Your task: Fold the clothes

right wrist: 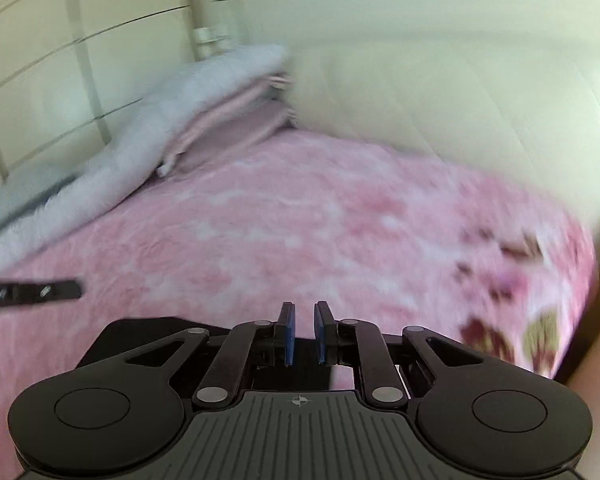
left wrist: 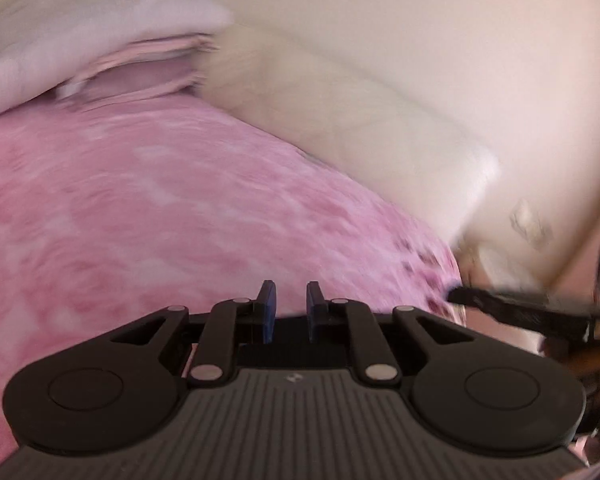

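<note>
A pink mottled blanket (left wrist: 160, 208) covers the bed below both grippers; it also shows in the right wrist view (right wrist: 300, 220). A stack of folded pale pink and white cloth (left wrist: 112, 52) lies at the far left, also in the right wrist view (right wrist: 204, 108). My left gripper (left wrist: 291, 304) has a narrow gap between its blue pads and holds nothing. My right gripper (right wrist: 303, 328) also has a narrow gap and is empty. Each gripper shows at the edge of the other's view, the right one (left wrist: 532, 308) and the left one (right wrist: 32, 290). Both views are motion-blurred.
A cream padded headboard (right wrist: 440, 92) stands behind the bed. A cream pillow (left wrist: 400, 136) lies at the right of the blanket. White drawers (right wrist: 60, 60) stand at the far left. The blanket's printed edge (right wrist: 520, 280) drops off at the right.
</note>
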Demonstrator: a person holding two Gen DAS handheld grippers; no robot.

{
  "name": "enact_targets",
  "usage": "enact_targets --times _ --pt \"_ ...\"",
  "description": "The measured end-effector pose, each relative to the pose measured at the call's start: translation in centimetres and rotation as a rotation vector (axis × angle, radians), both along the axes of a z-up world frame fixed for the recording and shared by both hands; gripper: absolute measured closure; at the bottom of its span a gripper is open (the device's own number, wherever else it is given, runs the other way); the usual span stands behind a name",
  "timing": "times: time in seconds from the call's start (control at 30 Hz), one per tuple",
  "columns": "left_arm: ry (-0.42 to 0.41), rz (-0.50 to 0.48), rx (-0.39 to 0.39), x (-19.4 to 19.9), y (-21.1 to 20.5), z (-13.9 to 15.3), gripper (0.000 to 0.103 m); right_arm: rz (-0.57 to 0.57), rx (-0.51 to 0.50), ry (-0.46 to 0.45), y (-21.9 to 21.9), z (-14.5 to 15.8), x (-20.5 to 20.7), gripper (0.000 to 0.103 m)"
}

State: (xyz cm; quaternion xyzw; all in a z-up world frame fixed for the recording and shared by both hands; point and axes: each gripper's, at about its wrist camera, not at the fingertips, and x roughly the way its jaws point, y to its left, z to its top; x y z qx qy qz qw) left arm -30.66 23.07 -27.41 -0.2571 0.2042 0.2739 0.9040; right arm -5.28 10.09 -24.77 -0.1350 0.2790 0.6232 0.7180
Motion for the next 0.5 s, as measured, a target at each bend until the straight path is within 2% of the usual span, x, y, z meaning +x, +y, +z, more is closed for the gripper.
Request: enact_targets --times 0.07,0.17,0.2,0.27,0.4,0.5 --pt "0.118 -0.006 0.045 2.8 -0.7 -1.1 0.09 0.047 -0.031 -0.073 1.0 -0.7 -1.8 0.088" --pt "0.354 0.018 0.058 6.6 -0.9 -4.1 0.091 0.061 -0.163 -0.115 3.3 -4.4 -2.4 0.088" --pt "0.379 0.026 0.075 7.1 -1.1 -4.7 0.091 0.068 -0.203 -0.114 3.9 -5.9 -2.3 0.088" --pt "0.396 0.037 0.114 7.6 -1.7 -5.3 0.093 0.068 -0.192 -0.078 4.0 -6.9 -1.8 0.089" --pt "0.385 0.05 0.077 7.6 -1.1 -5.3 0.094 0.064 -0.188 0.006 4.1 -7.1 -0.3 0.089" --pt "0.368 0.054 0.048 7.4 -0.3 -5.3 0.094 0.056 -0.176 0.035 3.9 -7.3 0.4 0.089"
